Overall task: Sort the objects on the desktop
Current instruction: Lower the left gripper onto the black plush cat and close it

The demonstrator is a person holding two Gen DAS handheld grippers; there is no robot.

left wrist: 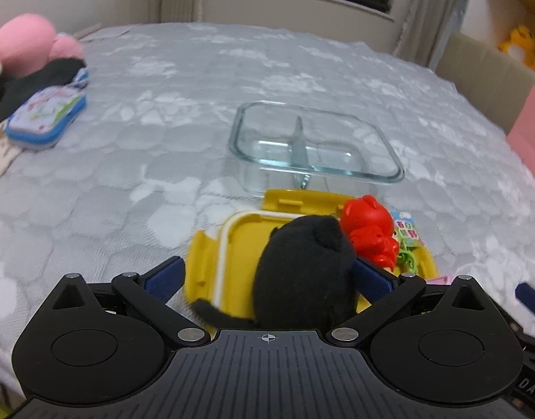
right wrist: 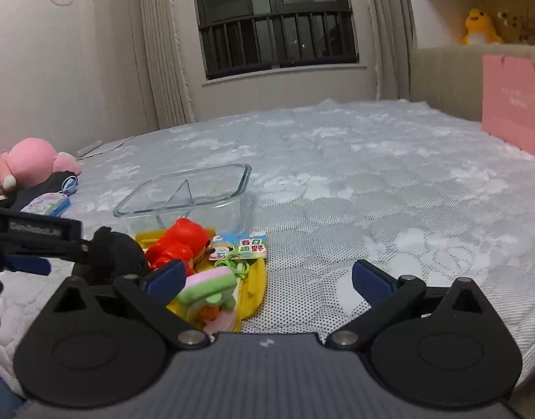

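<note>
At lower centre of the left wrist view, our left gripper has its jaws spread wide around the black plush toy, which sits on the yellow lid just before the glass container. We judge we should close low and squarely around the soft body, avoiding the red toy beside it. Our right gripper hangs with jaws apart, holding nothing.

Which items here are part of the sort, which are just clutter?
Job:
- black plush between the left gripper fingers
- red toy
- card keychain
- pink-green toy
- yellow lid under them
- glass container, divided, both halves empty
- right gripper, open

Lying about:
- pink plush
- blue tin
- pink bag
- yellow plush
</note>
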